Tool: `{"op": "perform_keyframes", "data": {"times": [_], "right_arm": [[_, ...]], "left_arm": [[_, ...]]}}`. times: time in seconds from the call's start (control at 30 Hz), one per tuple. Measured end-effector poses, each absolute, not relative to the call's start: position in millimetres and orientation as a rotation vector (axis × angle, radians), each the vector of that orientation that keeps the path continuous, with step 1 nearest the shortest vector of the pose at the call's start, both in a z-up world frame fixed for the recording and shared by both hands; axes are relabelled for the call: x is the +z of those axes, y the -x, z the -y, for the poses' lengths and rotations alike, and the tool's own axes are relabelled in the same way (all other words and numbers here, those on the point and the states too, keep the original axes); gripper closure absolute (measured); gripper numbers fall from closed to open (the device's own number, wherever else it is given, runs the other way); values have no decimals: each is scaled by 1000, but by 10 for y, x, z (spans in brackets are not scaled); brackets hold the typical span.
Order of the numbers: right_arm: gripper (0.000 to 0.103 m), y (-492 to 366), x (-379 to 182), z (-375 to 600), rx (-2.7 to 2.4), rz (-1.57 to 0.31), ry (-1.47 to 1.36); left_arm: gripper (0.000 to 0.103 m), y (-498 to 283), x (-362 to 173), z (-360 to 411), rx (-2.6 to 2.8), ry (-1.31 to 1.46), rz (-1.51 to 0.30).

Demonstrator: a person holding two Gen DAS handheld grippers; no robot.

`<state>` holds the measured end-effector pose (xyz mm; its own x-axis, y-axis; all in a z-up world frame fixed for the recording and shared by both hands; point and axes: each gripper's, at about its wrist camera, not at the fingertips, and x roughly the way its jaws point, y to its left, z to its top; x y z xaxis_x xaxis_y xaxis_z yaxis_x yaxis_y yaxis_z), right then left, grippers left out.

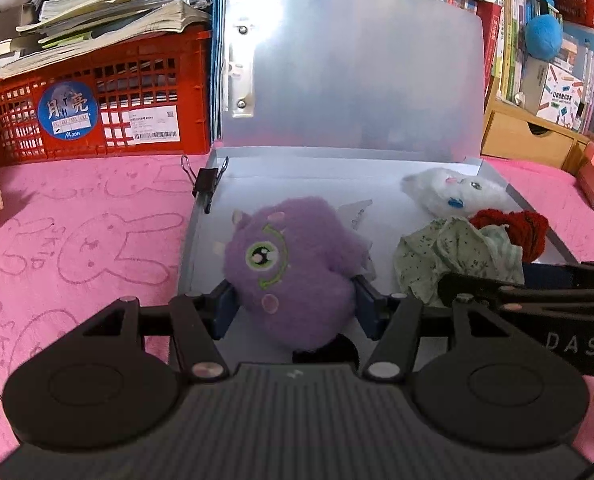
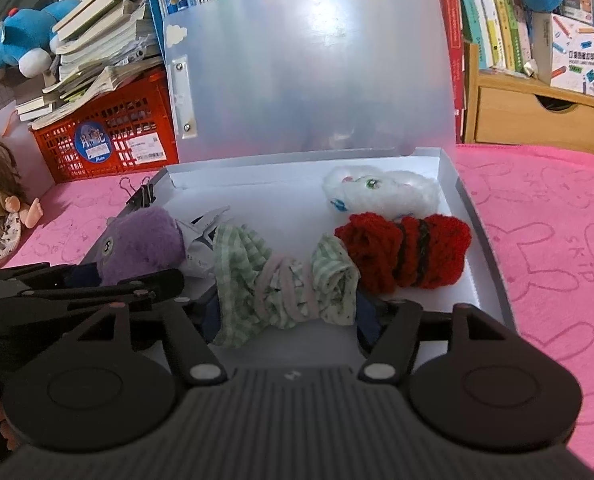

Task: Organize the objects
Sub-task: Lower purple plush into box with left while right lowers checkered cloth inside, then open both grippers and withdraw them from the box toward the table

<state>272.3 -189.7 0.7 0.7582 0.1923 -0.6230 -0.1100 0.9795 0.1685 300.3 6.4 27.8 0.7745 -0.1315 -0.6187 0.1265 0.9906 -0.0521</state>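
Purple plush fills the left gripper (image 1: 293,308): its blue pads press both flanks of the one-eyed purple toy (image 1: 293,264), which sits low in the near left part of the open file box (image 1: 201,240). The right gripper (image 2: 289,316) straddles the green checked cloth bundle (image 2: 285,284), but its jaws stand wide and I judge the pads are off the fabric, so the bundle looks set down.

Four items are already inside: the purple toy, the bundle, a red knitted piece (image 2: 405,252) and a white plush (image 2: 381,192) at the far right. What seems left is releasing the purple toy and shutting the lid (image 1: 357,72).

Room is tight. Both grippers nearly meet mid-box, a binder clip (image 1: 207,184) grips the left wall, and only the far left floor stays bare.
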Motion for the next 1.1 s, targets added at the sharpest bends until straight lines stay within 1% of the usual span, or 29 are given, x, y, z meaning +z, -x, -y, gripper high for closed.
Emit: {"op": "perform_keyframes", "data": {"times": [0.1,0.13,0.23,0.3,0.5,0.6,0.8,1.1], "right_arm": [[17,-2670,78,1915,150,-656,-118],[16,-2656,104,1923,147,-645,-117],[16,-2603,189,1933,143,-621,-103],[16,-2558,248,1946,144,-607,-96],[15,-2362,440,2022,157,-568,-85],[13,-2218,545,2075,170,-541,-87],[12,-1869,692,2148,195,-494,-68],[11,-1306,690,2180,227,-449,-40]], "left_arm": [[35,-2963,340,-65,-148,9,-658],[34,-2946,368,-65,-147,8,-652],[31,-2887,449,-61,-149,4,-627],[26,-2839,503,-60,-151,3,-614],[21,-2584,668,-34,-186,-22,-575],[20,-2433,748,-10,-190,-54,-550],[20,-2082,885,-14,-214,-56,-517],[20,-1475,905,-46,-258,-54,-487]]}}
